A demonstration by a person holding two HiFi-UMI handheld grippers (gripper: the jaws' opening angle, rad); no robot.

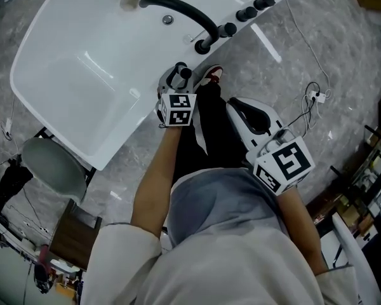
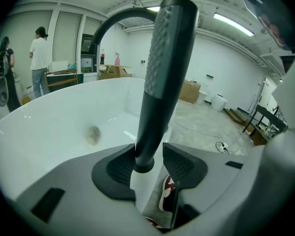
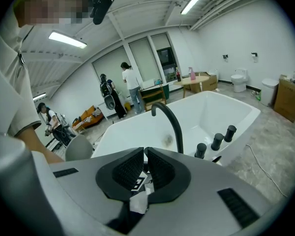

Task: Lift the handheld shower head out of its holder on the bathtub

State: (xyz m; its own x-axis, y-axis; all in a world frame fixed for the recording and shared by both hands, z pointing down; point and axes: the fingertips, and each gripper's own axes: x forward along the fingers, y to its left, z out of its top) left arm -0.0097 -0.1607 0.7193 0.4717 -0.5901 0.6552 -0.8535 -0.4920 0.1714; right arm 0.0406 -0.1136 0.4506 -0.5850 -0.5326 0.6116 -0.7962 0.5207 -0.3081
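Note:
The shower head's dark textured handle (image 2: 164,73) stands upright in its holder on the rim of the white bathtub (image 1: 32,65). In the head view only its top (image 1: 185,73) shows. My left gripper (image 2: 150,163) is open, and the handle's lower end stands between the two pads. The left pad lies close against it and the right pad is slightly apart. Seen from the head, this gripper (image 1: 178,76) sits at the tub's near edge. My right gripper (image 1: 238,105) hangs to the right over the floor. Its jaws (image 3: 144,166) are shut, with nothing in them.
A black arched faucet (image 1: 178,8) and three black knobs (image 1: 246,13) stand on the tub rim beside the holder. A red shoe (image 1: 211,75) is on the marble floor below. A grey chair (image 1: 54,167) stands left, and a cable with a plug strip (image 1: 314,96) lies right. People (image 3: 130,85) stand far behind.

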